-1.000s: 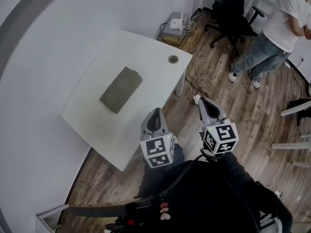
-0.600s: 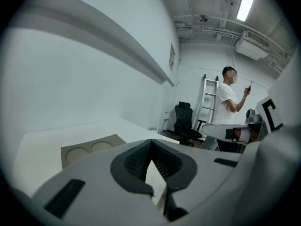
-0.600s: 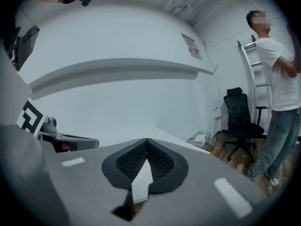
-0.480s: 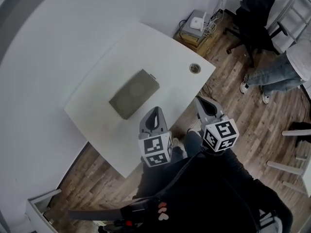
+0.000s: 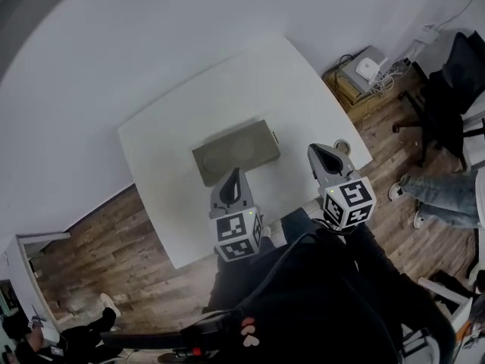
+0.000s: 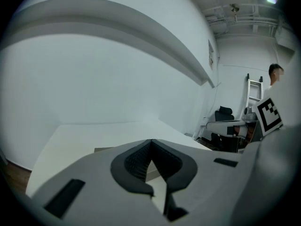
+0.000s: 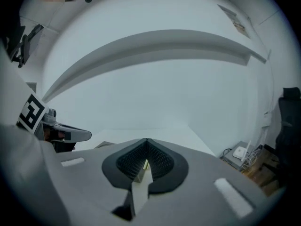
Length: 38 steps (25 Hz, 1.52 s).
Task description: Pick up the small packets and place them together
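Observation:
A flat olive-grey packet point(image 5: 236, 152) lies in the middle of the white table point(image 5: 167, 150); I see no other small packets. My left gripper point(image 5: 231, 174) hovers over the table's near edge, just short of the packet, jaws shut with nothing in them. My right gripper point(image 5: 322, 152) hangs at the table's near right corner, also shut and empty. In the left gripper view the packet point(image 6: 104, 149) peeks out just beyond the closed gripper tips point(image 6: 150, 141). In the right gripper view the tips point(image 7: 146, 140) meet, and the packet point(image 7: 104, 145) lies to their left.
A round cable hole point(image 5: 342, 146) sits in the table's near right corner. A white wall runs behind the table. A low stand with a white router point(image 5: 367, 67), a black office chair point(image 5: 455, 82) and a person's legs point(image 5: 447, 196) are on the wooden floor at right.
The view has swung left, so the table now lies straight ahead. Both grippers have come from over the floor to the table's near edge. The standing person has slid to the right edge.

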Tool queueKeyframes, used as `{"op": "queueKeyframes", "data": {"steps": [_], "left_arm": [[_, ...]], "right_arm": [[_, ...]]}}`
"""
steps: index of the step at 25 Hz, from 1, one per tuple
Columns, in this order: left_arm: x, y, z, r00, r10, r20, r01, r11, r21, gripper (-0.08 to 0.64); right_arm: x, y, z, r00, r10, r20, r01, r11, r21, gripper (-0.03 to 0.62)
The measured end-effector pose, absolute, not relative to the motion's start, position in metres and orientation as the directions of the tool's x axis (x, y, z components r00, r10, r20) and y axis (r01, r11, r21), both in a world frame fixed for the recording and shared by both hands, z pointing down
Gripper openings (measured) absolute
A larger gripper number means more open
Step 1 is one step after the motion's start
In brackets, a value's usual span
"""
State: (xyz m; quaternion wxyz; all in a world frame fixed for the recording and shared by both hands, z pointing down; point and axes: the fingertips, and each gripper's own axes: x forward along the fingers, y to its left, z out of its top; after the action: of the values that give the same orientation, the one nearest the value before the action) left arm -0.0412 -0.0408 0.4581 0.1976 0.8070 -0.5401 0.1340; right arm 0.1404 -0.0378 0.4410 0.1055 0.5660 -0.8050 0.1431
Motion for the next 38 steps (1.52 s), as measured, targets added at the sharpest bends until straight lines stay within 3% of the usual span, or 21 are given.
{"op": "queueKeyframes", "data": {"steps": [9, 13, 16, 21, 29, 38], "left_arm": [[-0.046, -0.062, 0.453, 0.154, -0.888, 0.434, -0.979, -0.079, 0.186, 0.0], [-0.055, -0.065, 0.454, 0.056, -0.896, 0.44, -0.983, 0.027, 0.18, 0.0], [-0.06, -0.064, 0.456, -0.001, -0.891, 0.453, -0.982, 0.087, 0.169, 0.0], [-0.065, -0.063, 0.464, -0.032, -0.878, 0.478, -0.982, 0.116, 0.148, 0.0], [-0.08, -0.078, 0.489, 0.055, -0.845, 0.533, -0.983, 0.049, 0.179, 0.0], [-0.08, -0.1, 0.534, 0.154, -0.762, 0.629, -0.972, -0.001, 0.236, 0.0]], "right_arm": [[0.146, -0.113, 0.452, -0.554, -0.745, 0.371, -0.818, 0.569, -0.079, 0.002], [0.118, -0.115, 0.466, -0.76, -0.496, 0.42, -0.59, 0.797, -0.126, 0.008], [0.108, -0.113, 0.476, -0.819, -0.356, 0.45, -0.46, 0.877, -0.142, 0.018], [0.108, -0.114, 0.501, -0.825, -0.232, 0.515, -0.362, 0.917, -0.166, 0.034], [0.105, -0.117, 0.546, -0.738, -0.072, 0.671, -0.232, 0.961, -0.151, 0.18], [0.083, -0.119, 0.594, -0.537, 0.051, 0.842, 0.008, 0.998, -0.055, 0.199]]}}
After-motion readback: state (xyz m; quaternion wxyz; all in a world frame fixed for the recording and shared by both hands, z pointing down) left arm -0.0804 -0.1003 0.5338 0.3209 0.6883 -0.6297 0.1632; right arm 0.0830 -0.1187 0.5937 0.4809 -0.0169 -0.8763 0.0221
